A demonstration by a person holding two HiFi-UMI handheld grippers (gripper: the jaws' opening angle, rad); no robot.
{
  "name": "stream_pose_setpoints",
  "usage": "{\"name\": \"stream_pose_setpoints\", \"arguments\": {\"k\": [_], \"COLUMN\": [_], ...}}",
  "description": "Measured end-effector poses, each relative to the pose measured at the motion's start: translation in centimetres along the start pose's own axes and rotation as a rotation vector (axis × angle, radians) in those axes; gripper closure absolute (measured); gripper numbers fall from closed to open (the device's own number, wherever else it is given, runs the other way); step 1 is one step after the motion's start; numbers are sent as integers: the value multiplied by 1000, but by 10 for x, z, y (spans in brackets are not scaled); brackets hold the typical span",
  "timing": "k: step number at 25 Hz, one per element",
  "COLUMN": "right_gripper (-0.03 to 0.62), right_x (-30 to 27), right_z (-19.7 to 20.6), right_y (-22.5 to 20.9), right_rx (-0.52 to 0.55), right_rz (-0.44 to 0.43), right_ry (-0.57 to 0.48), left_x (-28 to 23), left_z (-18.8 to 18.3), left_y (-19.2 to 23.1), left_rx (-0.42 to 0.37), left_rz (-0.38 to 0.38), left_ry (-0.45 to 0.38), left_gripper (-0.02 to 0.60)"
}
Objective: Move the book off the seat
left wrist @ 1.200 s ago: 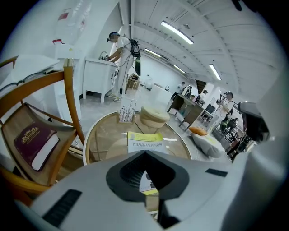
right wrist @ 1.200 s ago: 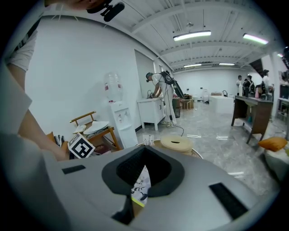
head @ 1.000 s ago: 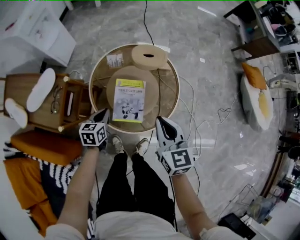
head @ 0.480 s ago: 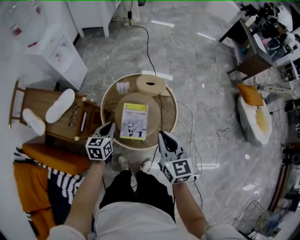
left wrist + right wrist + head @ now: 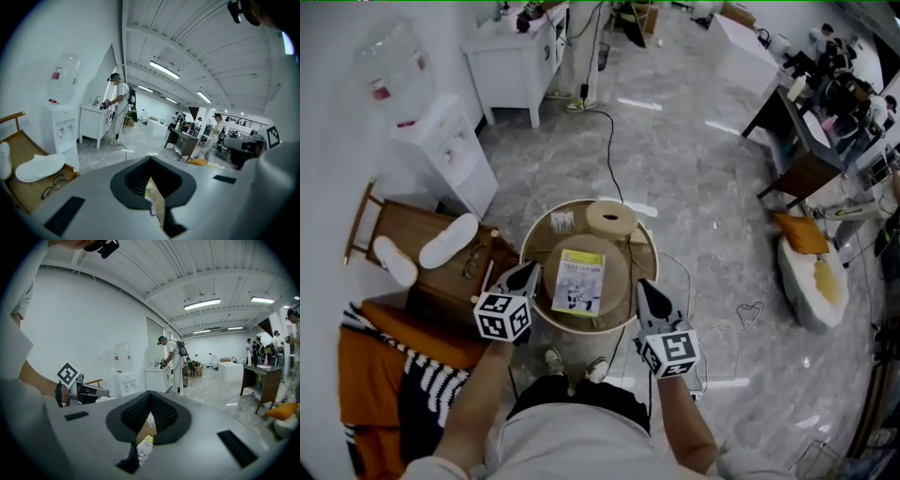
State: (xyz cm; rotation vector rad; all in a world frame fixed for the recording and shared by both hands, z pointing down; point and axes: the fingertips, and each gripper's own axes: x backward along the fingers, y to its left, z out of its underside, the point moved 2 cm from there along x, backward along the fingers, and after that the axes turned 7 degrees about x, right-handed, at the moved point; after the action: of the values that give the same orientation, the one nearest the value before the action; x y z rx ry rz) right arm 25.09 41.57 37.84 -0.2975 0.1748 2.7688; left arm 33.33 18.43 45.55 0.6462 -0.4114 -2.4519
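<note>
The book [image 5: 579, 281], with a yellow and white cover, lies flat on the round wooden seat [image 5: 546, 314] below me. My left gripper [image 5: 526, 273] hovers at the seat's left edge, its jaws together and holding nothing. My right gripper [image 5: 641, 286] hovers at the seat's right edge, jaws likewise together and empty. Neither touches the book. In the left gripper view the left gripper [image 5: 150, 159] shows closed jaws with a sliver of the seat behind. In the right gripper view the right gripper [image 5: 150, 393] is closed too, and a corner of the book [image 5: 143, 448] shows through the pad gap.
A tan round roll [image 5: 611, 218] and a small card [image 5: 562, 222] sit at the seat's back. A wooden chair [image 5: 412, 230] with white slippers and glasses stands left, above an orange cushion [image 5: 389, 328]. A water dispenser [image 5: 431, 141], a white cabinet [image 5: 517, 56] and floor cables [image 5: 712, 258] surround it.
Both grippers have risen and the head view has pulled up, so the seat and book look smaller. The book has stayed on the seat.
</note>
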Motion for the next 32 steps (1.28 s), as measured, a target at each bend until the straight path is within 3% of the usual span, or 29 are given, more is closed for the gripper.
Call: {"name": "stream_pose_setpoints", "arguments": {"k": [6,18,21,27,32], "right_gripper": [574,574,574,574,574], "right_x": [19,58,69,99,115], "right_z": [-35,-83,-82,-78,-77], "right_y": [-23,-67,-76,-94,-95], "right_rx": [37,84,59,65,25], "right_rz": [7,113,149,194,260], "right_ry": [-63,-164,-176,-133,-148], "left_x": [46,102,120,151,173], "left_z": [-55,-137,-145,-141,-141], "left_y": [-21,-54,-58,-59,-56], "left_rx": [-37,-123,-138,-61,-100], "left_rz": [-3,33,20,-29,-55], "left_ry": [-141,-368,-434,-515,-543], "left_gripper": [565,565,565,565,565]}}
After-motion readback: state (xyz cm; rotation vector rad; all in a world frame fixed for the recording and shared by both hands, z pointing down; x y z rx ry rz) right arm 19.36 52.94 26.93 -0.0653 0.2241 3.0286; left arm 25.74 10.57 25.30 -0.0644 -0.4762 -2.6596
